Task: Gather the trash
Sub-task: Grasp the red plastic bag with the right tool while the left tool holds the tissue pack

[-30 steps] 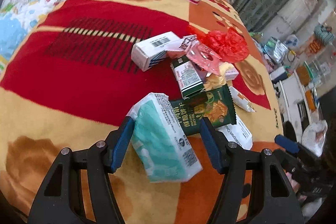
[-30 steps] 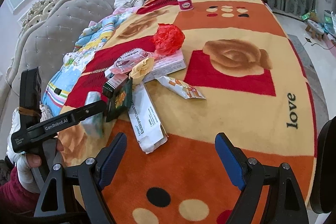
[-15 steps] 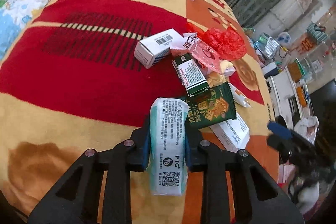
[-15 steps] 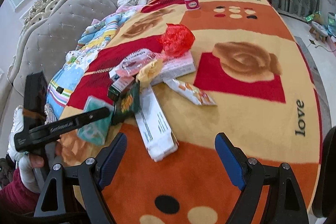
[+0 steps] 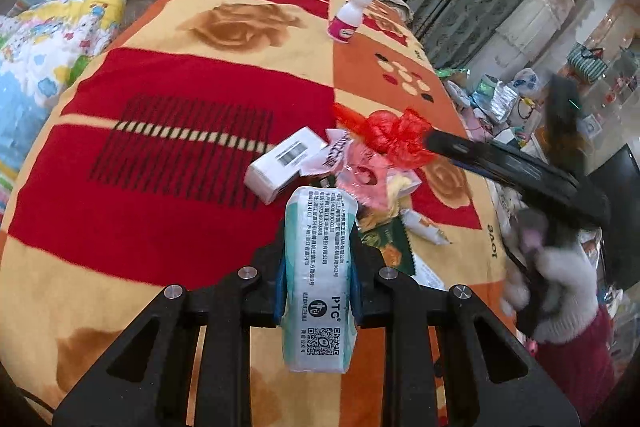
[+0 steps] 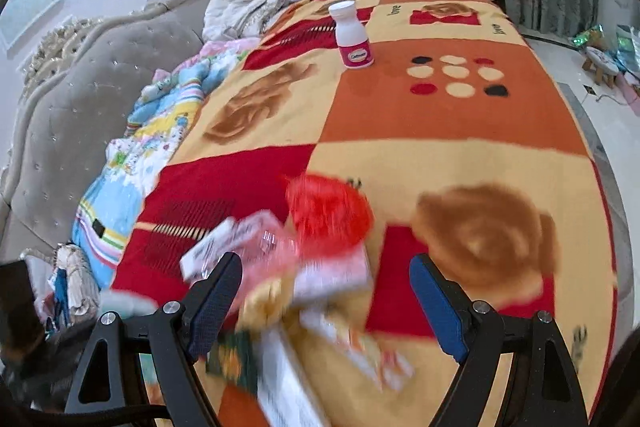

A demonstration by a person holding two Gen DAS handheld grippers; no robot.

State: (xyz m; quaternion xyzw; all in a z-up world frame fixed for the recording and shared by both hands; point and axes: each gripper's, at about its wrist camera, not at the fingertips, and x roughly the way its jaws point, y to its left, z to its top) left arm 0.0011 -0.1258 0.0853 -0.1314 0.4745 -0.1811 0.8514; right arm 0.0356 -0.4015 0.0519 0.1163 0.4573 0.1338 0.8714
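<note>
My left gripper (image 5: 318,267) is shut on a teal and white tissue pack (image 5: 318,279) and holds it above the blanket. Behind it lies the trash pile: a white box (image 5: 282,159), a pink wrapper (image 5: 362,175), a crumpled red plastic bag (image 5: 396,139) and a green snack packet (image 5: 390,245). My right gripper (image 6: 326,301) is open and empty over the pile, with the red bag (image 6: 328,213), a white box (image 6: 208,253) and a pink-white box (image 6: 334,271) between and beyond its fingers. The right wrist view is blurred.
A white bottle with a pink label (image 5: 348,19) (image 6: 352,37) stands far back on the orange, red and yellow blanket (image 6: 440,119). A colourful quilt (image 5: 52,39) and pillows lie left and behind. The grey tufted headboard (image 6: 72,115) is at left. Floor clutter lies right of the bed.
My left gripper has lifted the tissue pack clear of the blanket. My right gripper has moved forward over the trash pile, staying open.
</note>
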